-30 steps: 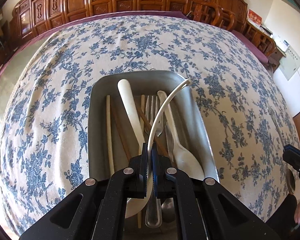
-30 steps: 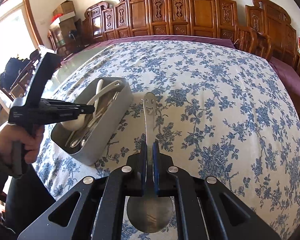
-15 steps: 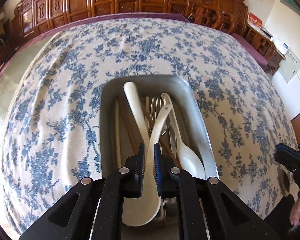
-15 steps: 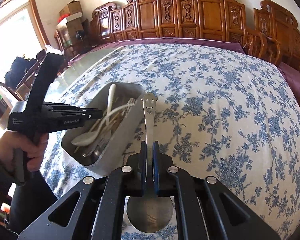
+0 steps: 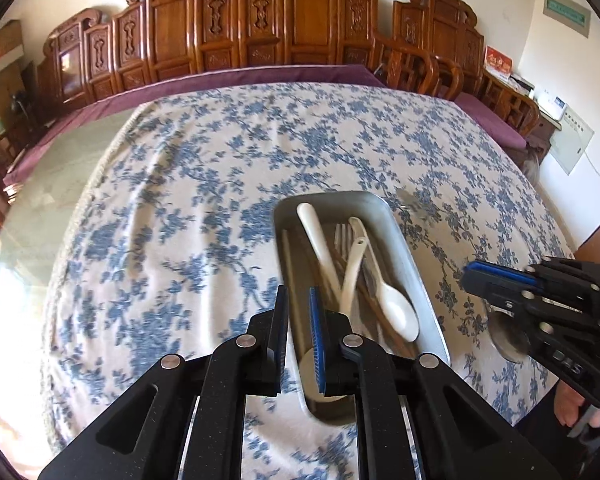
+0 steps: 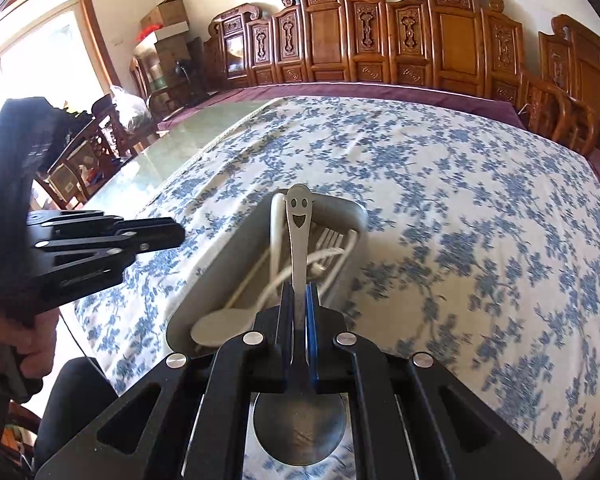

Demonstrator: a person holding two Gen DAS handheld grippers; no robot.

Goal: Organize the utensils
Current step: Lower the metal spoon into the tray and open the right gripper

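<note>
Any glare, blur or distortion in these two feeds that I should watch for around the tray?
Left wrist: fisheye bends the table edges; blown-out glare at lower left; tablecloth and tray slightly motion-smeared. Right wrist: the window is overexposed; the cloth is smeared at right; the smiley-handled steel spoon in the right gripper stays sharp.

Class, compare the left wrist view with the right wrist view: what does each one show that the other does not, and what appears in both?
Only the left wrist view shows the wood-coloured chopsticks lying in the tray and the left tool with nothing between its pads.

Only the right wrist view shows the smiley face on the handle of the steel spoon clamped in the right tool, and the window.

Both show the grey metal tray holding white plastic spoons, the blue floral tablecloth and the carved wooden chairs.
</note>
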